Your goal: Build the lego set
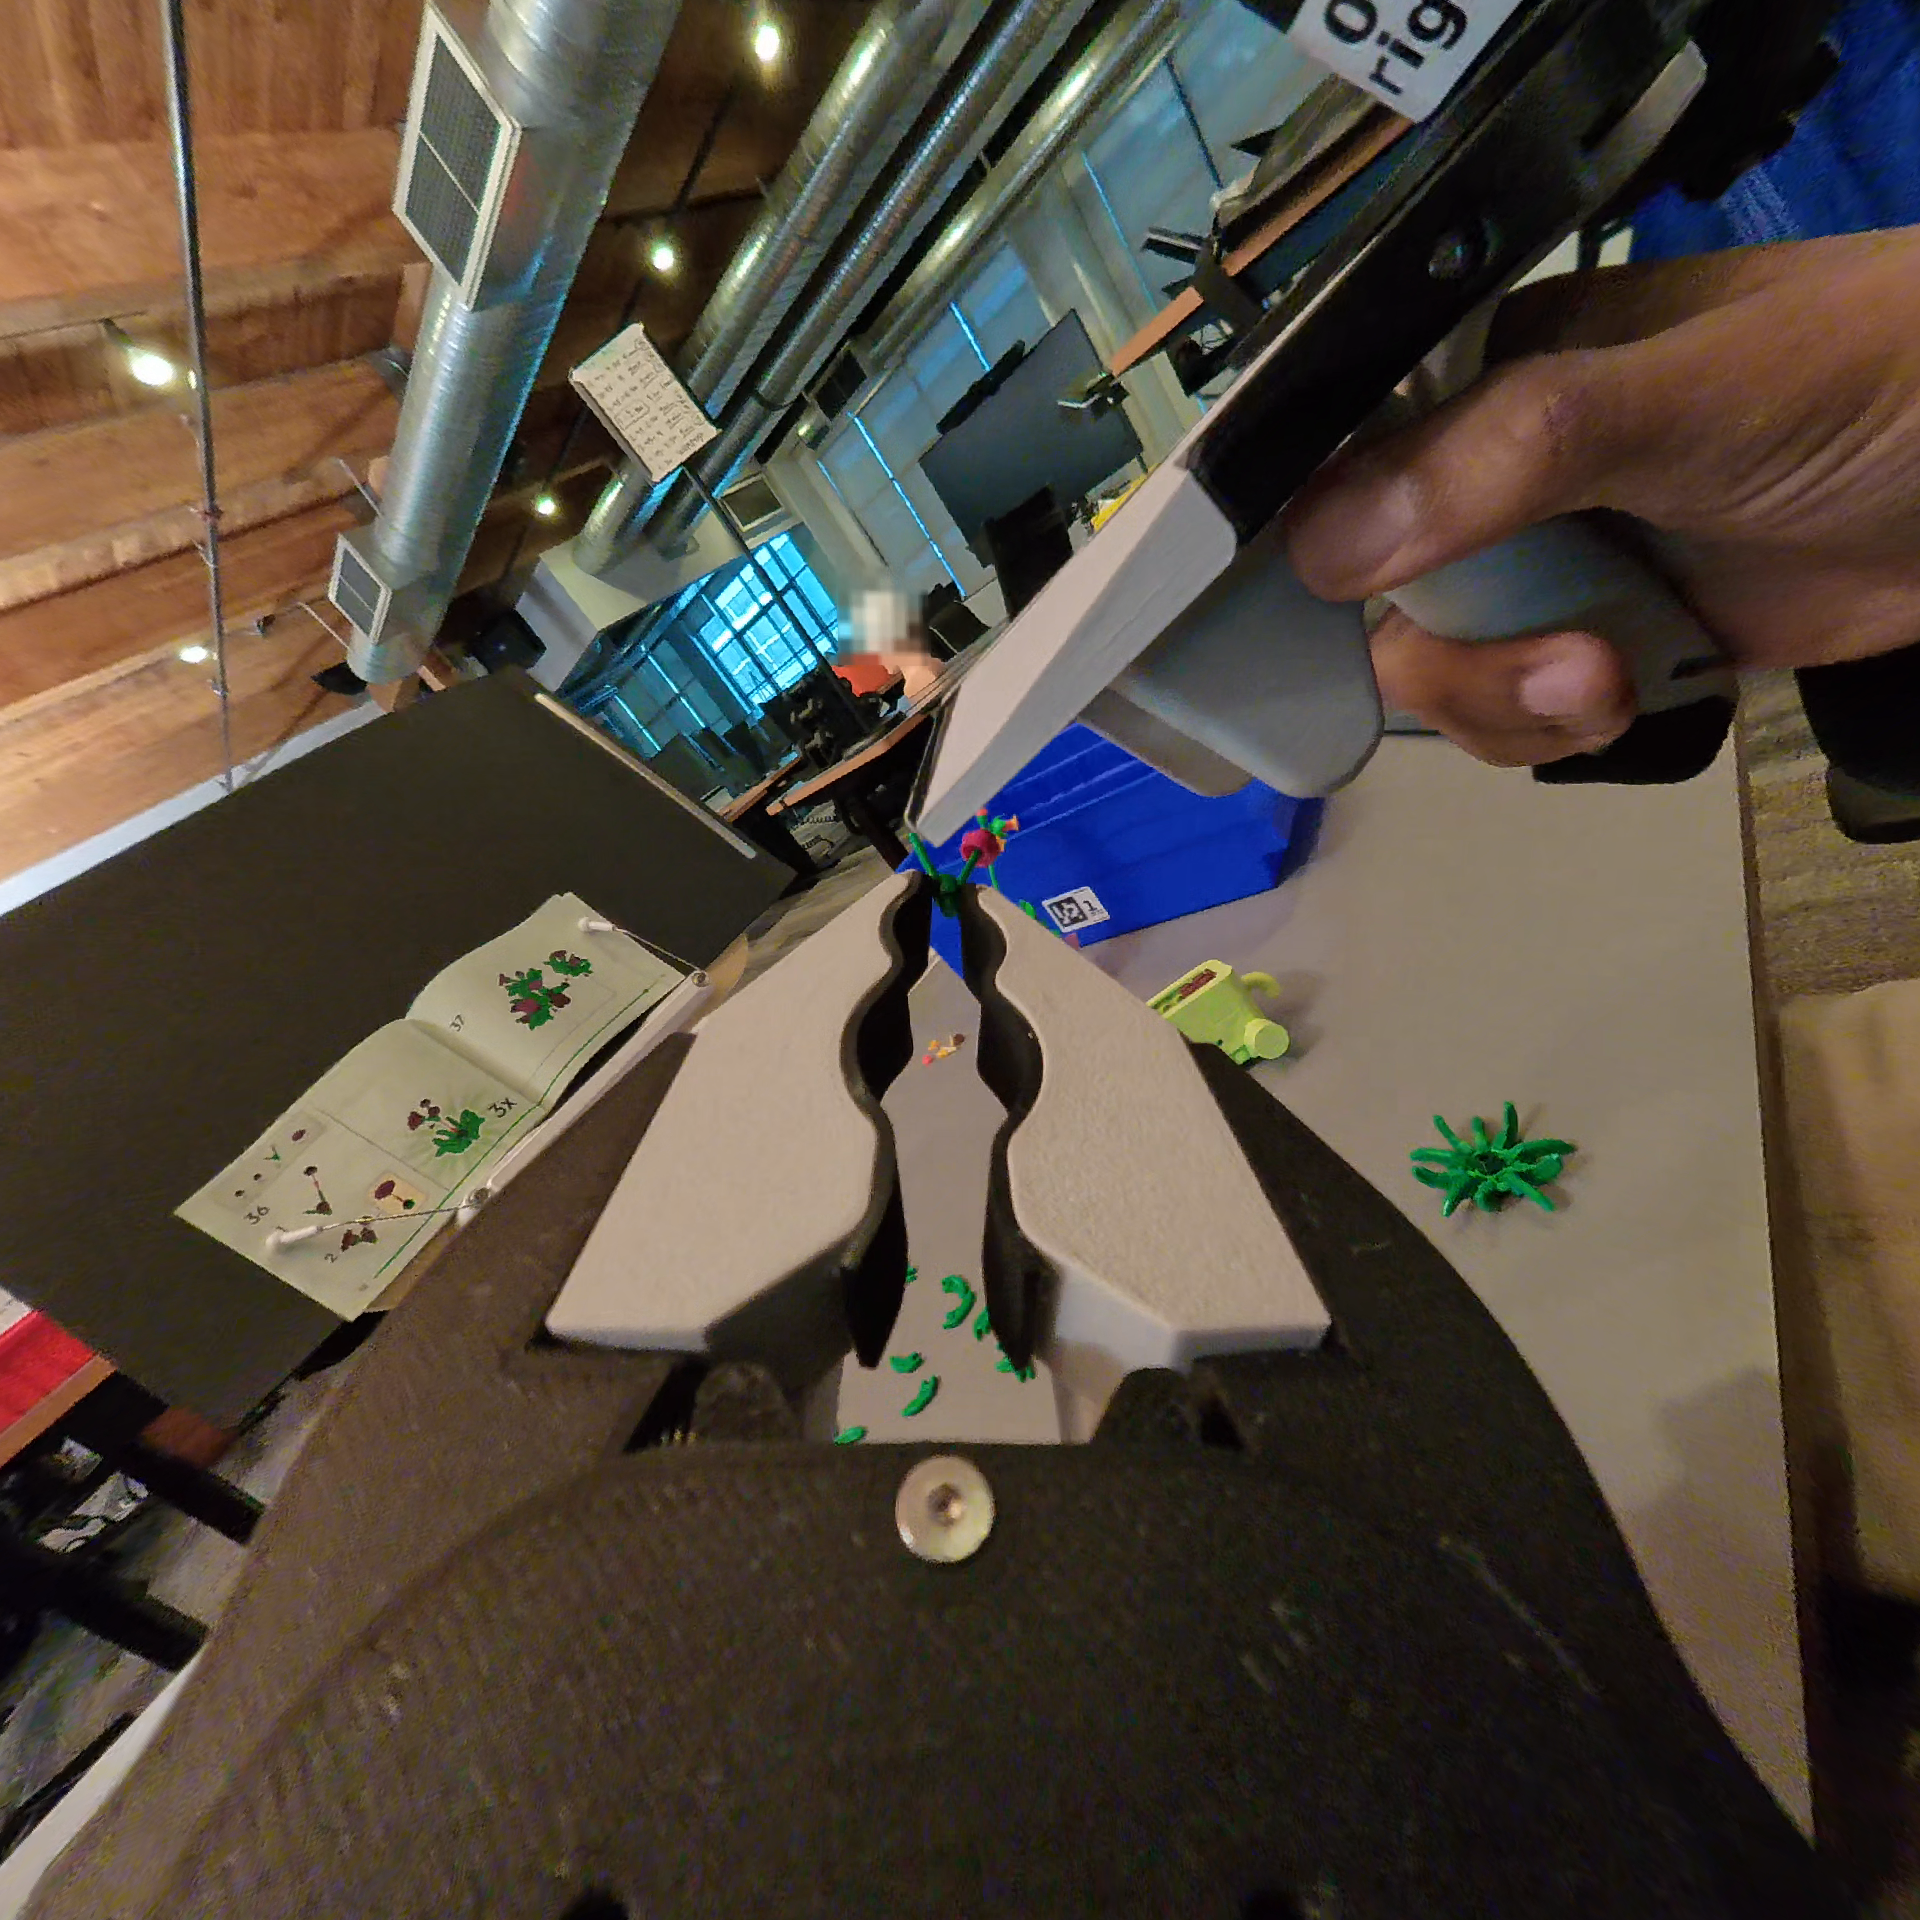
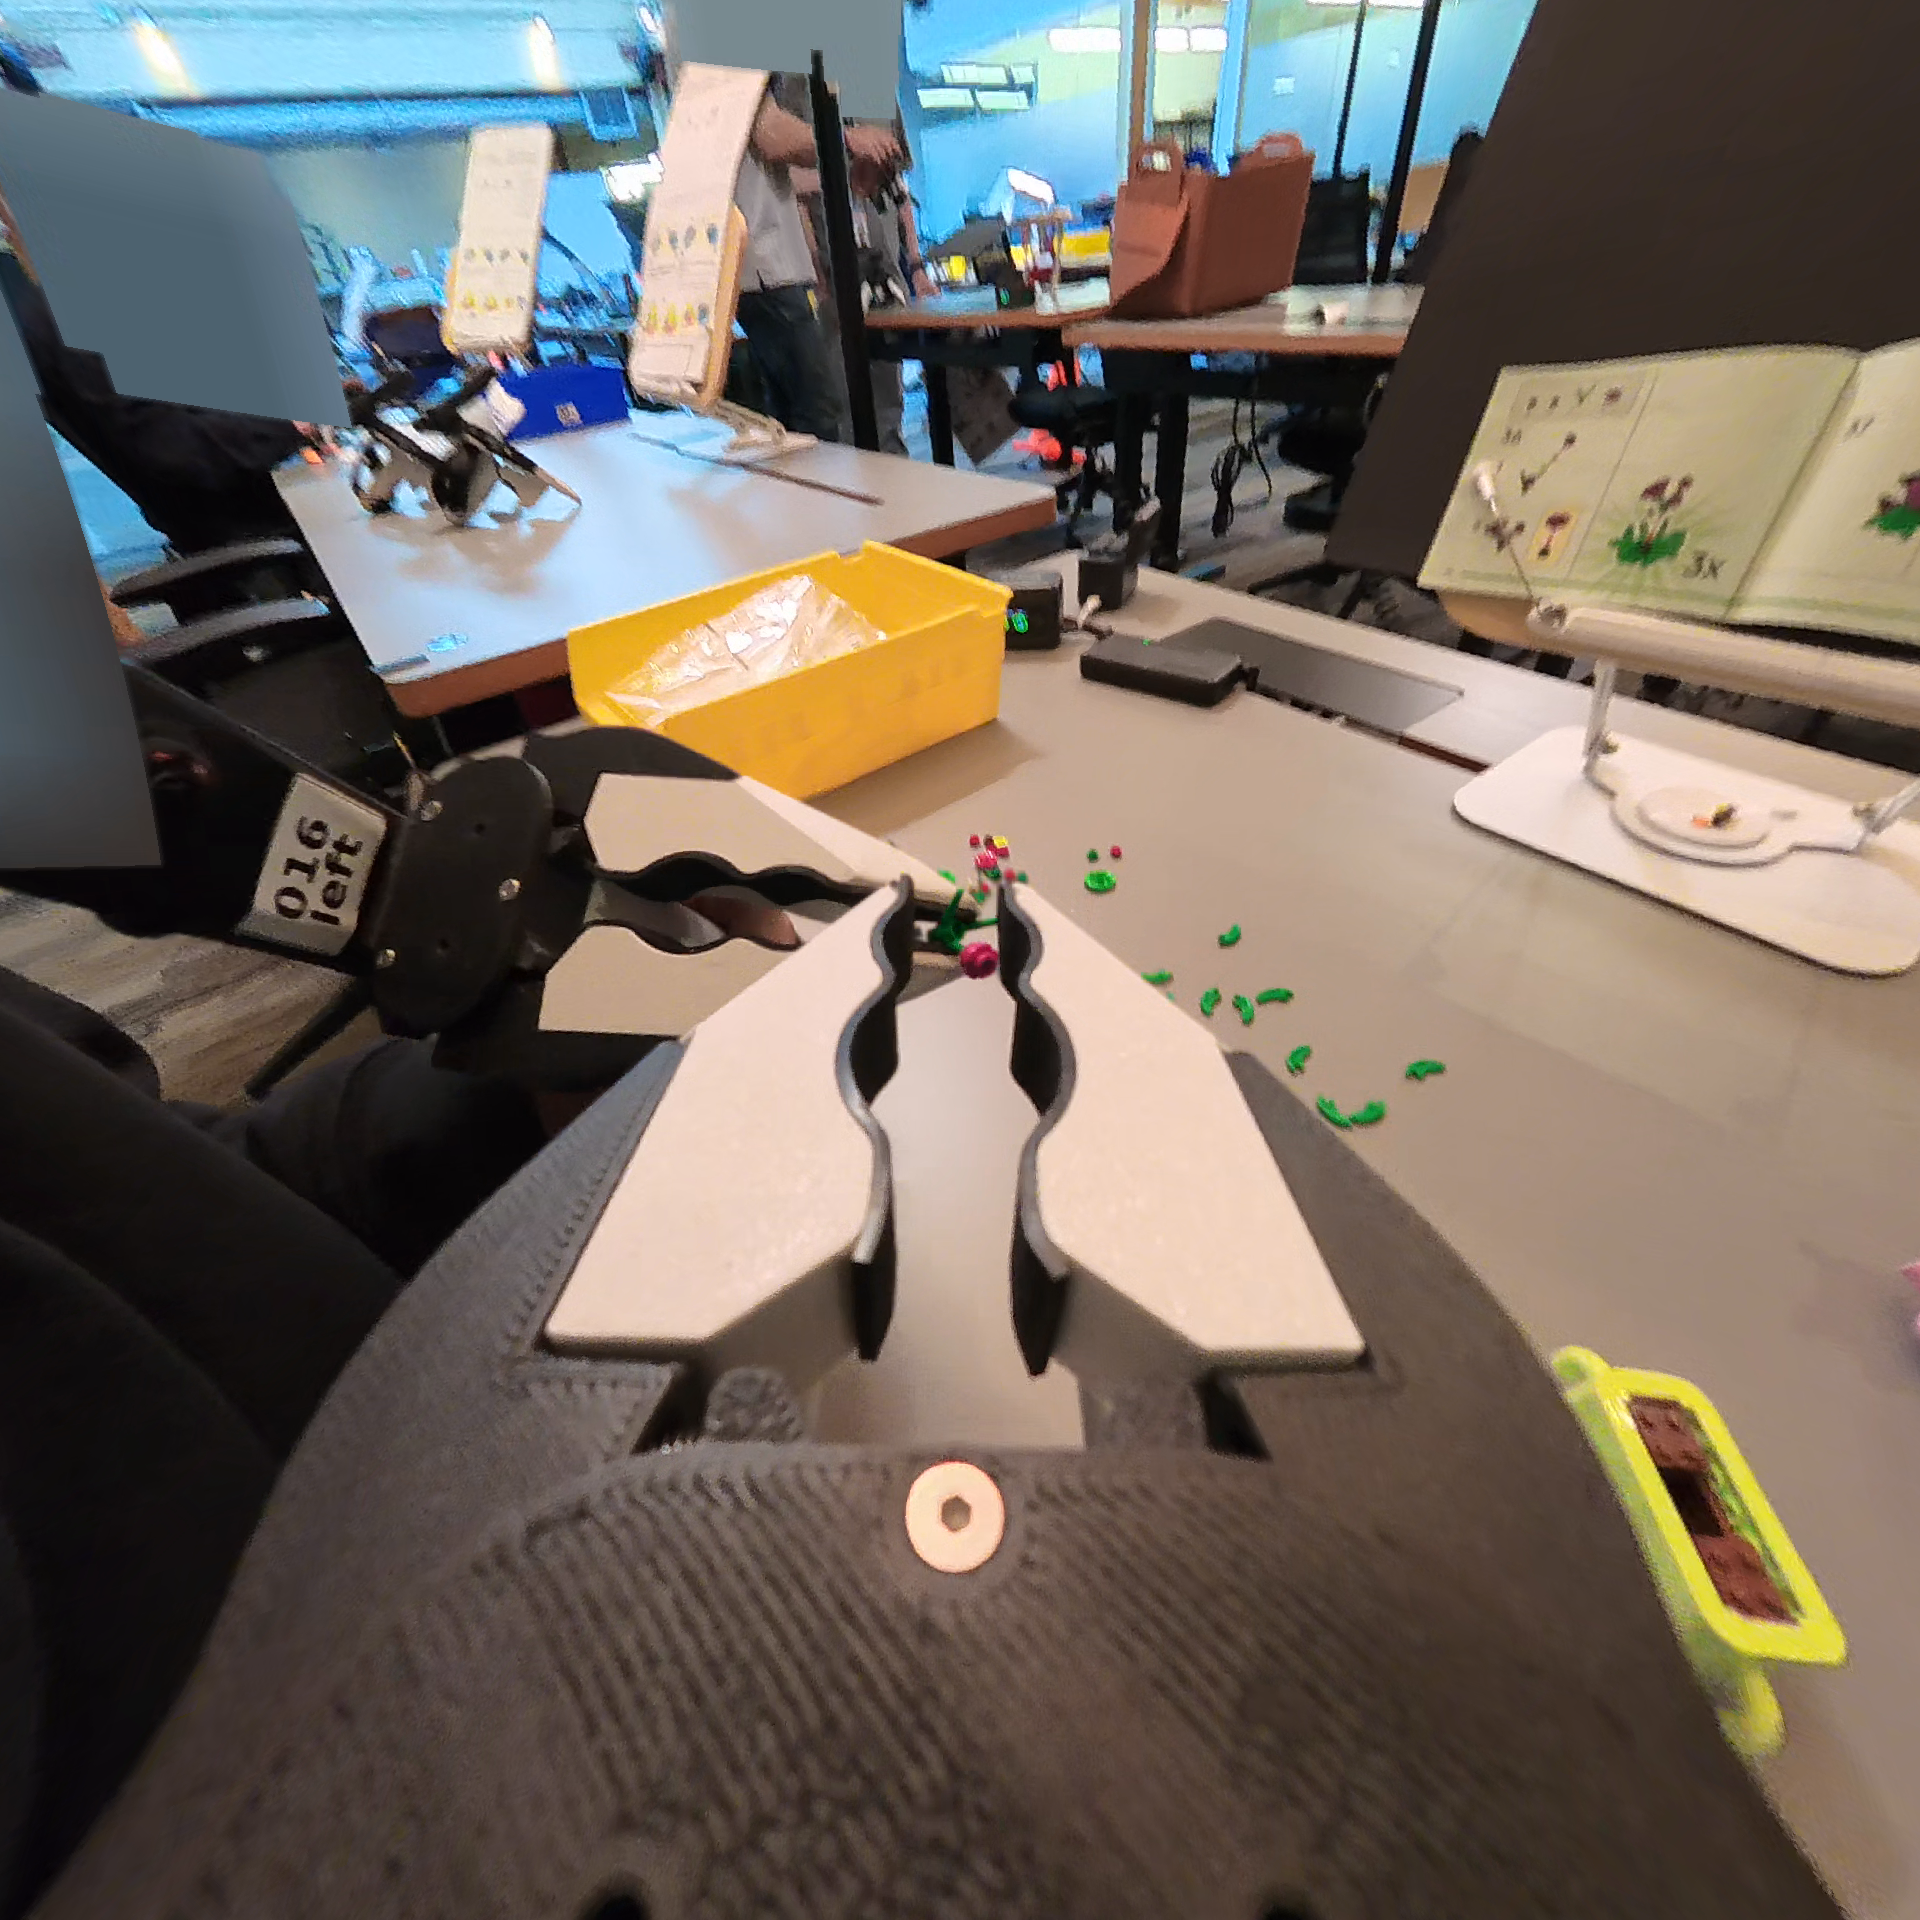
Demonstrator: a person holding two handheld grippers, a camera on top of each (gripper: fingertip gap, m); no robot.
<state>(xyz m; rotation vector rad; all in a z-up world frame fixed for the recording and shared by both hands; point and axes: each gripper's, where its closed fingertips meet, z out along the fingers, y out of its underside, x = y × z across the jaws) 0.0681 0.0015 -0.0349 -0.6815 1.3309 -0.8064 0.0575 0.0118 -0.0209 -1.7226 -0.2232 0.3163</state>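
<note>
My left gripper [image 1: 945,891] is shut on the green stem of a small flower piece [image 1: 979,840] with a magenta bloom, held above the grey table [image 1: 1507,935]. My right gripper [image 2: 956,899] stands a narrow gap open, its tips on either side of the same flower piece [image 2: 977,958]; I cannot tell whether they touch it. In the left wrist view the right gripper's finger [image 1: 1039,727] comes in from the upper right. In the right wrist view the left gripper [image 2: 727,883] comes in from the left. A lime-green pot [image 1: 1226,1010] lies on the table, also seen in the right wrist view [image 2: 1704,1527].
A green leafy plant piece [image 1: 1491,1164] and loose green leaves [image 2: 1247,1003] lie on the table. An open instruction booklet [image 2: 1683,499] rests on a white stand. A blue bin [image 1: 1132,831] and a yellow bin [image 2: 790,665] stand at the table's edges. A hand [image 1: 1662,499] holds the right gripper. My left and right fingertips are right by each other.
</note>
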